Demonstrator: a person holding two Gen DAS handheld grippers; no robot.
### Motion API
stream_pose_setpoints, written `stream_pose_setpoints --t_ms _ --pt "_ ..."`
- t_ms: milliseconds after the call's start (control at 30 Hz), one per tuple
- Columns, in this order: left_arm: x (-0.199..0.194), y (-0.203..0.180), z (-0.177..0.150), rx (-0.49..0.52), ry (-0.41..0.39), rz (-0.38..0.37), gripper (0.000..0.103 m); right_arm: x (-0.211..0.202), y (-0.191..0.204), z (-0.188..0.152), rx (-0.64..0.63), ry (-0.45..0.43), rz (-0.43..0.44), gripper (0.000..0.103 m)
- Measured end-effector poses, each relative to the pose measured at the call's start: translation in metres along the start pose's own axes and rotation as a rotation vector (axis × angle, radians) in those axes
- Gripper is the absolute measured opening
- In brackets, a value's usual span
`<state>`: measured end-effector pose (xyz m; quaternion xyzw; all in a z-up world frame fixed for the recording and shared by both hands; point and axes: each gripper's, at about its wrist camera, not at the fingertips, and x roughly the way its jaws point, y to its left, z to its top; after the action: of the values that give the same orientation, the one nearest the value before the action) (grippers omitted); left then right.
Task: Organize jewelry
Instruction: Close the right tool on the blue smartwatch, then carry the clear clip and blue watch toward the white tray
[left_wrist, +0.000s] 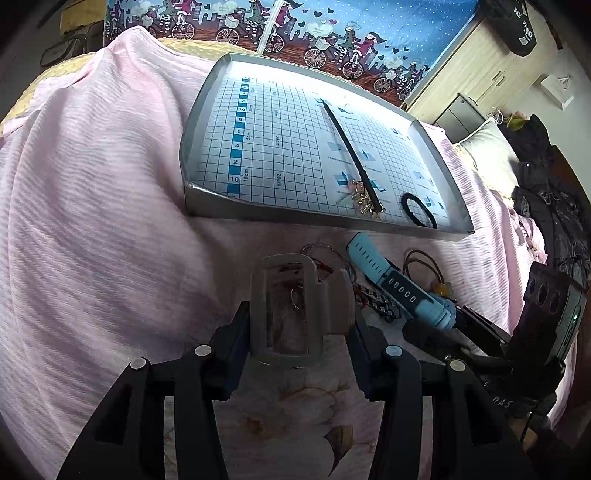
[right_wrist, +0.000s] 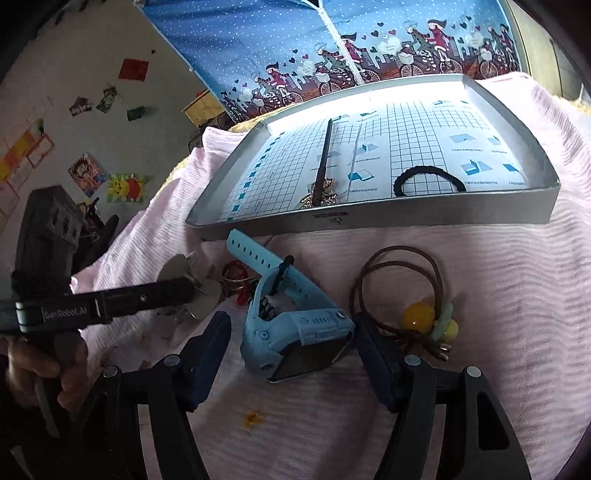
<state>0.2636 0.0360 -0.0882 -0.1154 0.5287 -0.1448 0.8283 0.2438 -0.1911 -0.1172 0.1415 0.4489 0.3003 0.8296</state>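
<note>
While gridded, tray (right_wrist: 369, 221) holds hair tie (right_wrist: 428, 177).

- Pink blanket (right_wrist: 480, 295): soft cloth, ribbed crinkly weave, matt.
- Tray (right_wrist: 424, 216): grey walls with a dull metallic sheen; floor was smooth printed grid paper (left_wrist: 288, 147), glaring under the light.
- Blue watch (right_wrist: 295, 325): matt rubbery plastic strap and case, glossy dark screen.
- Black hair tie (right_wrist: 428, 179): fuzzy fabric, matt.
- Brown cord (right_wrist: 399, 266): thin, smooth; yellow bead (right_wrist: 419, 315) glossy.
- Hair stick (left_wrist: 349, 147): dark, matt, with shiny gold-coloured charms.
- Gripper fingers (right_wrist: 207, 354): matt black plastic.
</note>
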Motion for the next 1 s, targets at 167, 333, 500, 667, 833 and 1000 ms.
stream_pose_setpoints --t_ms 167,333,500,667,833,1000 --pt "0.001 -0.001 0.0 0.006 0.003 0.0 0.043 0.0 -0.005 0.001 0.047 0.013 0.013 0.055" --pt "0.001 -0.002 0.001 0.005 0.004 -0.011 0.043 -0.002 0.004 0.001 -0.005 0.015 -0.017 0.053" --pt "-0.002 -0.003 0.002 0.006 -0.009 -0.031 0.043 -0.007 0.007 0.0 -0.016 0.011 -0.018 0.053" --pt "-0.016 -0.007 0.006 0.021 -0.075 -0.085 0.043 -0.015 0.01 0.002 0.006 -0.019 0.031 0.053" --pt "-0.024 -0.009 0.01 0.026 -0.124 -0.1 0.043 -0.025 0.005 0.006 0.052 -0.084 0.059 0.053" --pt "-0.036 -0.006 0.017 -0.007 -0.218 -0.102 0.043 -0.045 0.011 0.015 0.002 -0.207 -0.012 0.053"
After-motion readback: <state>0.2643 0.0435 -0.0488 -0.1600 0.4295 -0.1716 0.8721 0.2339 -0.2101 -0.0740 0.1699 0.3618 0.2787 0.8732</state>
